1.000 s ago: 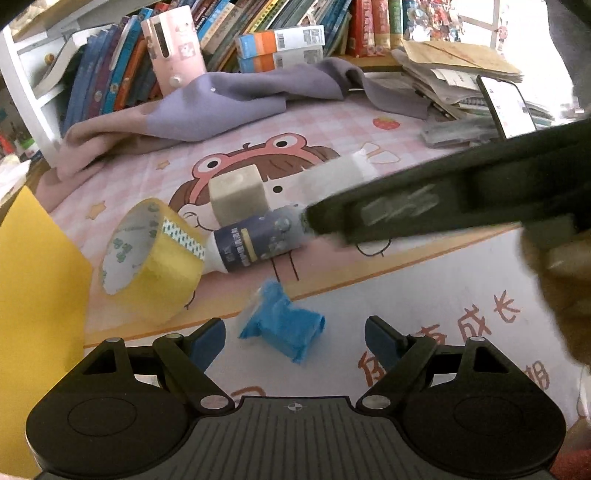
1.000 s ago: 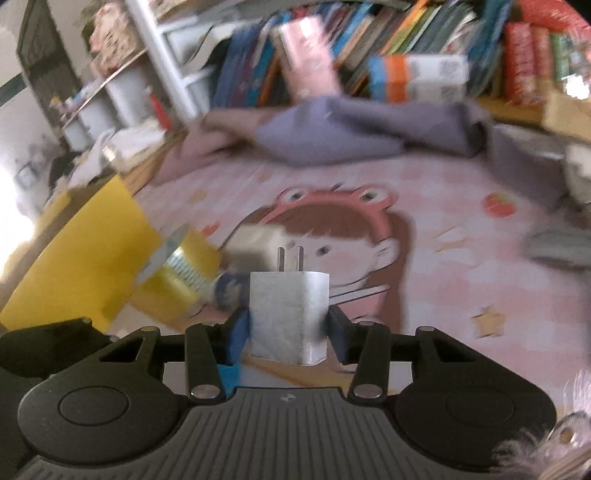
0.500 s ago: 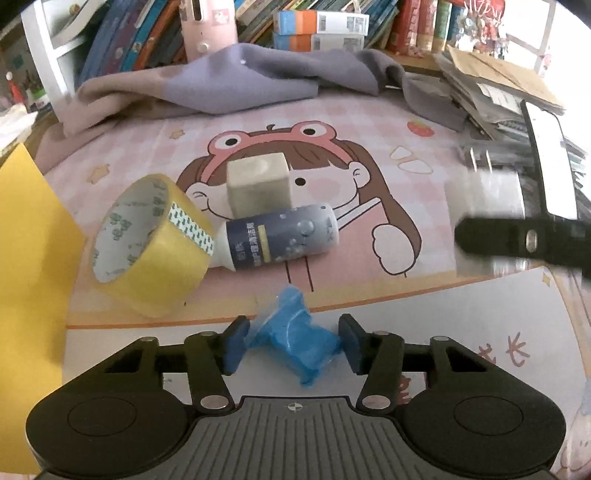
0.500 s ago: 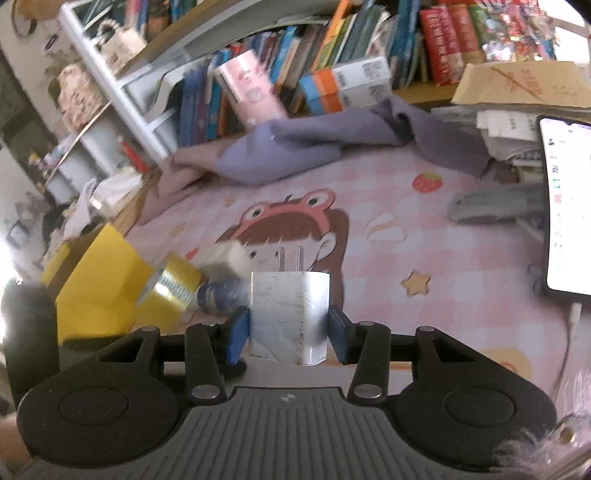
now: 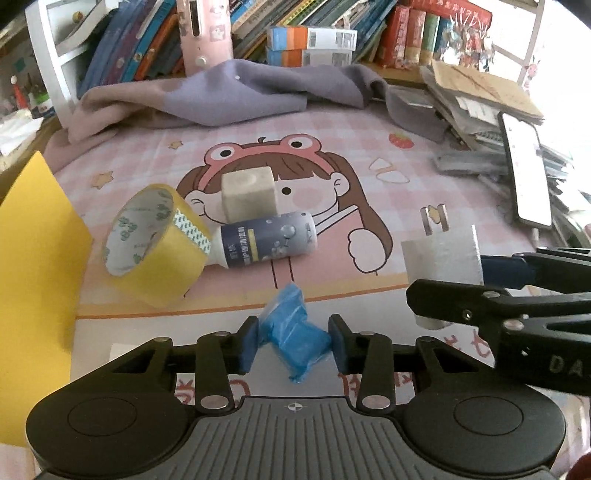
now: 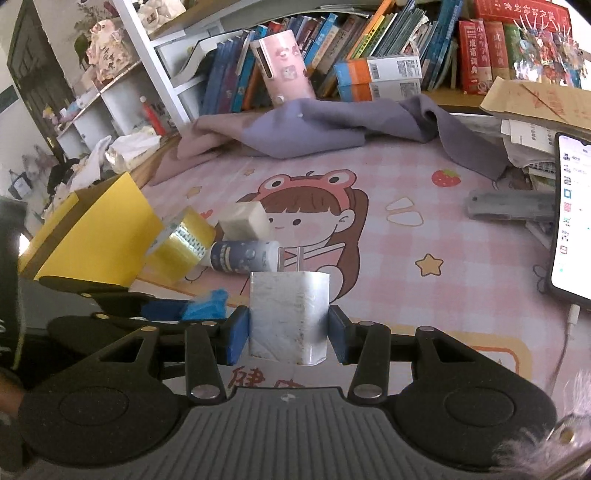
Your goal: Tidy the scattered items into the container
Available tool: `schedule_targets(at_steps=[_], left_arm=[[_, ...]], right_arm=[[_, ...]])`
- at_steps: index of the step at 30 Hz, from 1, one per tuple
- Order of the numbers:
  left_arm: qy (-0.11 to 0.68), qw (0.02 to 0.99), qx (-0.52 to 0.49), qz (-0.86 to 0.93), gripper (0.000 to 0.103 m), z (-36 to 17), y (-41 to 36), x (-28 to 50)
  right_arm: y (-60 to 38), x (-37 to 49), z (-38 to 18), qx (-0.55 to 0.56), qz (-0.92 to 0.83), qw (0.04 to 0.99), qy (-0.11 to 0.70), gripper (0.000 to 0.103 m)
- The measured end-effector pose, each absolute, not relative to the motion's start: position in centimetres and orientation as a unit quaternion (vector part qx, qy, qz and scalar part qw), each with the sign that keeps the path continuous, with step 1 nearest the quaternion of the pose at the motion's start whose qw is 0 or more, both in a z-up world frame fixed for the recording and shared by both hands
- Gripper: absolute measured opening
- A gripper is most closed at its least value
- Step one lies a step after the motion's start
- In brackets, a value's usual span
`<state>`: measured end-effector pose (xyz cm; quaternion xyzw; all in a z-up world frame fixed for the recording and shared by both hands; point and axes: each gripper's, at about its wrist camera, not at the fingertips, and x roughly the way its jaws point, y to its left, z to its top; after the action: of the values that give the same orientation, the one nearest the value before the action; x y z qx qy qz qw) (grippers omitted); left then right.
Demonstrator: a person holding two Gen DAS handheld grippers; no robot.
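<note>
My left gripper (image 5: 293,341) is shut on a crumpled blue packet (image 5: 295,334), which lies low over the mat. My right gripper (image 6: 288,334) is shut on a white plug charger (image 6: 289,314) and holds it above the mat; it shows at the right of the left wrist view (image 5: 441,254). On the mat lie a yellow tape roll (image 5: 155,243), a dark blue bottle (image 5: 267,240) and a beige cube (image 5: 249,195). The yellow box (image 6: 92,236) stands at the left, also seen in the left wrist view (image 5: 33,266). The blue packet shows at the left of the right wrist view (image 6: 205,304).
A purple cloth (image 5: 236,92) lies at the back before a row of books (image 5: 295,26). A phone (image 5: 528,173) leans on a stack of papers (image 5: 480,92) at the right. A grey case (image 6: 513,205) lies near the phone.
My left gripper has closed from wide open onto the blue packet. My right gripper has carried the charger from over the bottle away to the right.
</note>
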<state>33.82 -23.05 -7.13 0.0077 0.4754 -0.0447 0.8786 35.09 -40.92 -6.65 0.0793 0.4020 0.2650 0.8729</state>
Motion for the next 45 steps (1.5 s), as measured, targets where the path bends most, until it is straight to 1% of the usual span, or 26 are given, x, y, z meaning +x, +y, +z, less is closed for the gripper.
schedule_targets(at_steps=[5,11,22,28,33,45], left_arm=[[0.457,0.888,0.003,-0.057,0.039,-5.2,-22.7,32.5],[0.425,0.902,-0.005,-0.078,0.039,-2.4,-22.0,30.1],[0.391,0.914,-0.043,-0.099,0.038,1.3,-17.7,24.5],[0.390,0.912,-0.066,-0.109,0.038,0.8,-16.0,22.2],[0.373,0.917,-0.058,-0.127,0.038,1.1,-14.8,20.0],[0.364,0.917,-0.079,-0.142,0.038,1.0,-9.1,12.7]], right_arm=[[-41.1,34.1,-5.6,0.075,0.261,0.880,0.389,0.043],[-41.2,32.3,-4.3,0.065,0.255,0.881,0.392,0.043],[-39.4,27.2,-0.8,0.032,0.256,0.888,0.381,0.043],[-37.5,24.7,0.2,0.015,0.250,0.892,0.377,0.043],[-36.0,22.8,0.7,0.012,0.236,0.898,0.371,0.043],[-30.5,16.1,1.3,0.001,0.218,0.902,0.374,0.043]])
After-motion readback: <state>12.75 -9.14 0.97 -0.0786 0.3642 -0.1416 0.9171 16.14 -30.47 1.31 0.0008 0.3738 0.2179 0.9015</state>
